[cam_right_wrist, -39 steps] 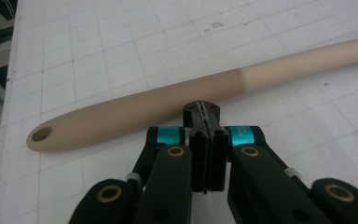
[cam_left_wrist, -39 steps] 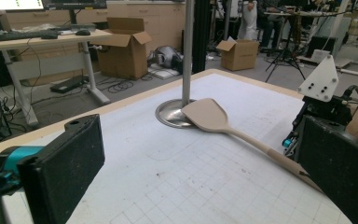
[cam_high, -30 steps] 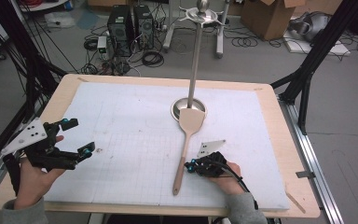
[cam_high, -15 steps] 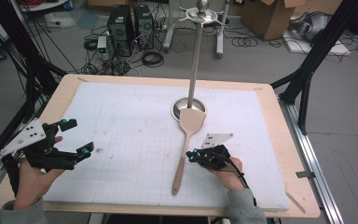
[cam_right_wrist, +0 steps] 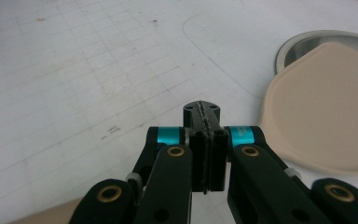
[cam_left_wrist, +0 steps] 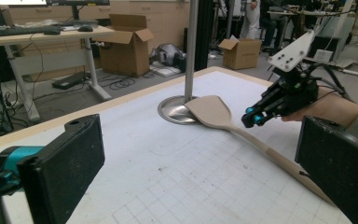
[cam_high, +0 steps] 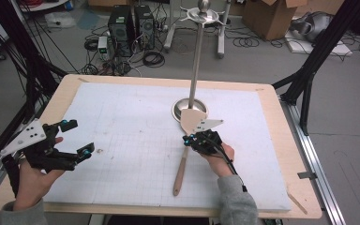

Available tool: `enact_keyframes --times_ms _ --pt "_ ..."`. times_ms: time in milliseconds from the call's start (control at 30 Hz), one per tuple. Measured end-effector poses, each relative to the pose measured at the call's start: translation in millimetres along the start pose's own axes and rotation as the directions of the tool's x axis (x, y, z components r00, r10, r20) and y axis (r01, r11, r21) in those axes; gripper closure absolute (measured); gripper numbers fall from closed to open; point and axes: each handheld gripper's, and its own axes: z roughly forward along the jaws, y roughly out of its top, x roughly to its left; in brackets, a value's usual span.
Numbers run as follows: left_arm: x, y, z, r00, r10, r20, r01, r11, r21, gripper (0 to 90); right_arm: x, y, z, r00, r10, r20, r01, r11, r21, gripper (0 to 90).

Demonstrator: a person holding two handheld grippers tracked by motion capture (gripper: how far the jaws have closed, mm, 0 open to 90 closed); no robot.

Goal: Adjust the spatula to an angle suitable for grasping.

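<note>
A wooden spatula (cam_high: 181, 171) lies on the white grid mat (cam_high: 122, 122), its blade (cam_right_wrist: 321, 107) resting on the round metal base (cam_high: 178, 110) of a stand. My right gripper (cam_high: 188, 139) hovers just over the spatula's neck, jaws shut flat against each other with nothing between them (cam_right_wrist: 206, 114). From the left gripper view the spatula (cam_left_wrist: 214, 112) runs toward the lower right, with the right gripper (cam_left_wrist: 252, 118) above its handle. My left gripper (cam_high: 77, 137) rests at the mat's left side, open and empty, its pads (cam_left_wrist: 67, 163) wide apart.
A thin metal pole (cam_high: 196, 61) rises from the stand base to a dish on top. The mat sits on a wooden tabletop (cam_high: 286, 140). Cables, computers and cardboard boxes lie on the floor beyond the table.
My right gripper has moved away from the person along the spatula handle toward the blade, rising slightly. It stayed shut. The left gripper and spatula have not moved.
</note>
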Motion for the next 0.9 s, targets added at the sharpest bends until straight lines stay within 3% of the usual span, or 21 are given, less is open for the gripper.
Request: enact_keyframes --times_ms 267,533,633,900 --pt "0.9 -2.2 0.4 1.0000 -0.006 -0.001 0.006 1.0000 0.008 1.8 -10.0 6.6 19.8 0.9997 0.023 -0.008 -0.022 0.999 0.037 90.0" --pt "0.9 -3.2 0.1 1.0000 -0.010 0.001 0.010 0.9999 0.010 1.8 -14.6 8.8 38.8 0.9999 0.015 -0.001 -0.014 0.995 0.094 90.0" --pt "1.4 -3.0 -0.4 1.0000 -0.008 0.000 0.008 0.9999 0.008 1.8 -15.6 6.2 41.7 0.9998 0.016 0.012 -0.018 0.990 0.139 90.0" --pt "1.1 -3.2 1.0 0.9999 -0.011 0.004 0.011 0.9999 0.008 1.8 -15.0 5.5 37.2 0.9994 0.013 0.033 -0.018 0.988 0.154 90.0"
